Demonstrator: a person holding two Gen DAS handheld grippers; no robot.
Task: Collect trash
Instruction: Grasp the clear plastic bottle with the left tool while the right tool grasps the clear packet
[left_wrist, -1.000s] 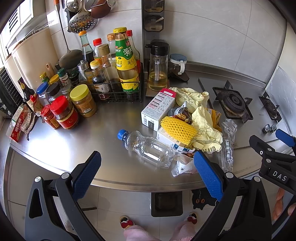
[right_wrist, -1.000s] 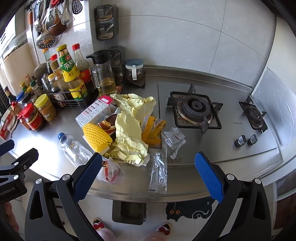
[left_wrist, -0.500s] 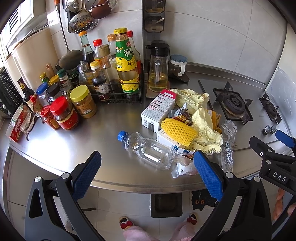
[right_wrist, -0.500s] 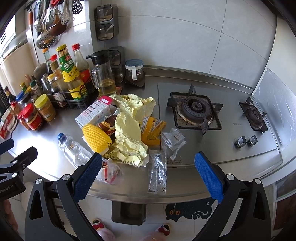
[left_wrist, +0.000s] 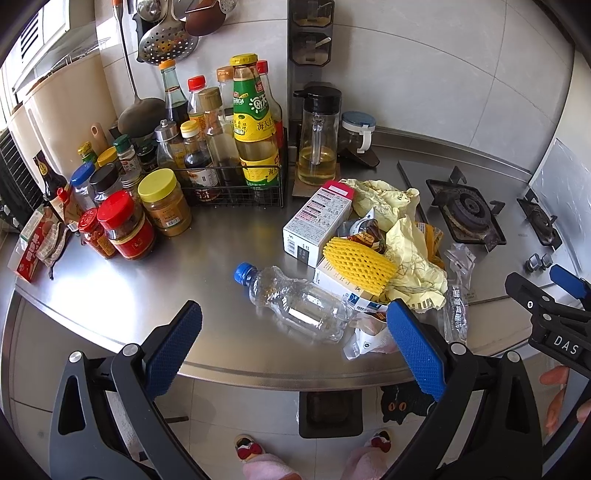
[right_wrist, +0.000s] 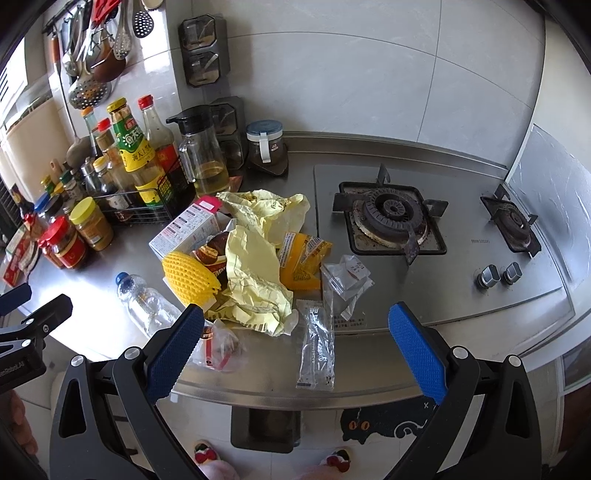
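A trash pile lies on the steel counter (left_wrist: 147, 288): an empty clear bottle (left_wrist: 295, 302) with a blue cap, a yellow foam net (left_wrist: 360, 264), a white carton (left_wrist: 317, 218), crumpled yellow paper (left_wrist: 410, 258) and clear wrappers (left_wrist: 456, 306). In the right wrist view the same bottle (right_wrist: 147, 306), net (right_wrist: 188, 273), yellow paper (right_wrist: 255, 280), an orange packet (right_wrist: 303, 258) and a long clear wrapper (right_wrist: 316, 347) show. My left gripper (left_wrist: 291, 347) is open and empty, before the bottle at the counter's front edge. My right gripper (right_wrist: 291, 347) is open and empty, before the long wrapper.
Sauce bottles stand in a wire rack (left_wrist: 236, 184) at the back left, with jars (left_wrist: 129, 229) beside it and an oil jug (left_wrist: 317, 140). A gas hob (right_wrist: 391, 221) lies to the right. A bin (right_wrist: 266, 428) stands on the floor below the counter edge.
Both grippers have crept slightly forward toward the pile. Nothing on the counter has moved.
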